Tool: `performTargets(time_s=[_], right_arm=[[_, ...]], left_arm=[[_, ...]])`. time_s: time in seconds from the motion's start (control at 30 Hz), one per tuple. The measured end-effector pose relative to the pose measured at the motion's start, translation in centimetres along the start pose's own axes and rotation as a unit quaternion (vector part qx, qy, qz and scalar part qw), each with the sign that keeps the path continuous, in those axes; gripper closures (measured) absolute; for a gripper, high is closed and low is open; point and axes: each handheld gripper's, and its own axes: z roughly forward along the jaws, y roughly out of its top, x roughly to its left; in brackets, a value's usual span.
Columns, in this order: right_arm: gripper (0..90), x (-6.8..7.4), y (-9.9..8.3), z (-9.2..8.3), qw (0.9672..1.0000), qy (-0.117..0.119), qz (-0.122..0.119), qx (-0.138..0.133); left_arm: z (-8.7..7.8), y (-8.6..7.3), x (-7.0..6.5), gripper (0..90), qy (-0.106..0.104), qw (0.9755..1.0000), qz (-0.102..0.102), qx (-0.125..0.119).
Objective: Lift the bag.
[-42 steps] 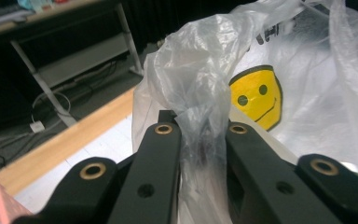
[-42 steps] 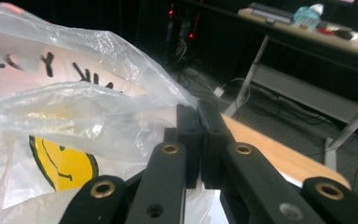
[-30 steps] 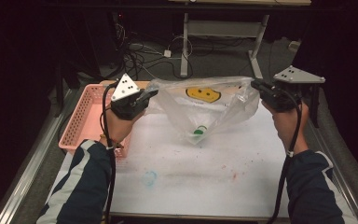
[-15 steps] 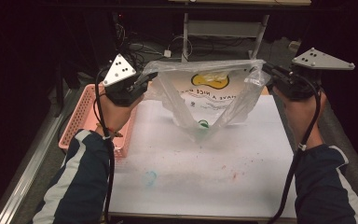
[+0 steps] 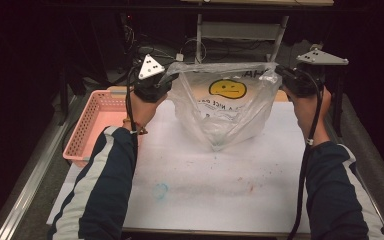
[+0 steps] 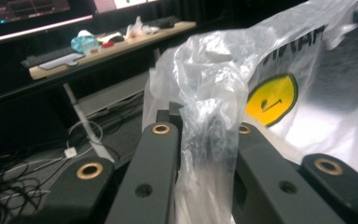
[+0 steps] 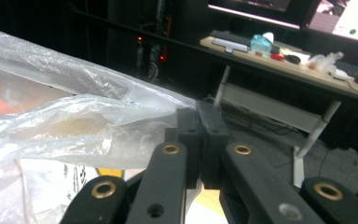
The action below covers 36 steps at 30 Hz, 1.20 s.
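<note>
Two grippers hold a clear plastic bag (image 5: 223,107) stretched across upper centre of the frame above the table (image 5: 205,185). Left gripper (image 5: 166,84) clamps one bunched handle; right gripper (image 5: 279,74) pinches the other. Pink basket (image 5: 87,127) sits at left.

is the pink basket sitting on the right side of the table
No, in the high view the pink basket sits at the table's left edge, beside the left gripper holding the plastic bag.

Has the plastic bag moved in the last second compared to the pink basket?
Yes. The plastic bag has been lifted up off the table and stretched wider between the two grippers, its top edge now well above the pink basket, which stayed put.
</note>
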Motion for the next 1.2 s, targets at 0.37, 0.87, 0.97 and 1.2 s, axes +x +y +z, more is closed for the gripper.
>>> performTargets(time_s=[0.37, 0.87, 0.97, 1.2], right_arm=[[90.0, -1.1, -1.3, 3.3, 0.9984, -0.05, -0.006, 0.024], [90.0, -2.0, -2.3, 5.5, 0.9973, -0.065, 0.009, 0.032], [89.6, -2.0, -1.5, 4.9, 0.9974, -0.065, -0.001, 0.03], [89.2, -2.0, 0.9, 3.3, 0.9973, -0.073, -0.009, 0.008]], left_arm=[[4.9, 0.1, 0.9, 84.7, 0.035, 0.9982, 0.016, 0.046], [6.9, 0.6, 1.4, 81.6, 0.07, 0.9951, 0.027, 0.064], [6.2, 1.8, 1.6, 79.0, 0.08, 0.9947, 0.032, 0.056], [5.0, 4.1, 1.7, 76.1, 0.099, 0.9932, 0.043, 0.042]])
